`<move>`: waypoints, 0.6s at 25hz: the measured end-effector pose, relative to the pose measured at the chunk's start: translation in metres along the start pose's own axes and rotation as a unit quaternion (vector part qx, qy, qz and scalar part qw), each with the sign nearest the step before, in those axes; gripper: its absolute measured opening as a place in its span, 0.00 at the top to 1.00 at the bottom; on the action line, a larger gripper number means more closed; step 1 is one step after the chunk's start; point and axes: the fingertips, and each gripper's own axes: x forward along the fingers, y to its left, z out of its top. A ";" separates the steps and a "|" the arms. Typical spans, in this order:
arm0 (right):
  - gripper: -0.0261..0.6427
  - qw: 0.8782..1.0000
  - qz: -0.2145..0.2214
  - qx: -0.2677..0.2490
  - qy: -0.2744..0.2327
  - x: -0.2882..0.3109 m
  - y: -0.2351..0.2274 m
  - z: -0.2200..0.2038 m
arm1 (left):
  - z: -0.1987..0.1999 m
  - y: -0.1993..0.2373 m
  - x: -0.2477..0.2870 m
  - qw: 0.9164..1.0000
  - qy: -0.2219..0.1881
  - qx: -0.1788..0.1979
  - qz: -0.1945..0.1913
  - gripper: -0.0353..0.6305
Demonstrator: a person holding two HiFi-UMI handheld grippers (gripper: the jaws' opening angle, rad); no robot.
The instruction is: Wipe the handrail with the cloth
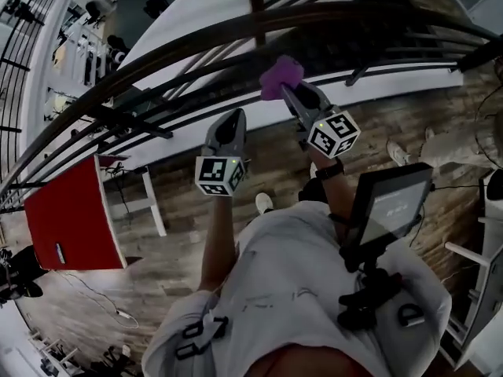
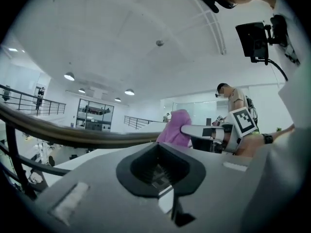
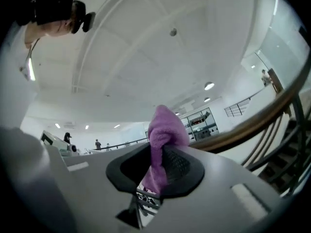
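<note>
We get a dim, underexposed head view, bright gripper views under ceiling lamps point(image 2: 69, 76), heavy fisheye bending, black vignetted corners, soft foreground.

No legible text, number, brand or sign is showing in any view. The left cube point(image 1: 220, 175) on the left gripper point(image 1: 234, 118) and the right cube point(image 1: 333, 134) on the right gripper point(image 1: 287, 91) are displaying only black-and-white square patterns, with no letters or digits. The screen point(image 1: 389, 209) mounted at the person's chest is glowing faintly, and its content is too dim to read. A small pale label point(image 1: 60, 251) is sitting near the lower edge of the red panel point(image 1: 75, 210), and its print is too small to make out.
</note>
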 end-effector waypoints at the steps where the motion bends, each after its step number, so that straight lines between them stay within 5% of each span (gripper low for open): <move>1: 0.87 1.000 0.006 -0.022 -0.003 0.004 0.012 0.007 | 0.009 0.004 -0.005 1.000 -0.013 0.007 0.007 0.95; 6: 0.87 0.997 0.029 -0.076 -0.011 0.018 0.046 0.023 | 0.042 0.024 -0.017 0.995 -0.074 0.026 0.059 0.95; 15: 0.87 0.996 0.037 -0.080 0.025 0.028 0.038 0.019 | 0.068 -0.008 0.006 0.992 -0.098 0.059 0.049 0.95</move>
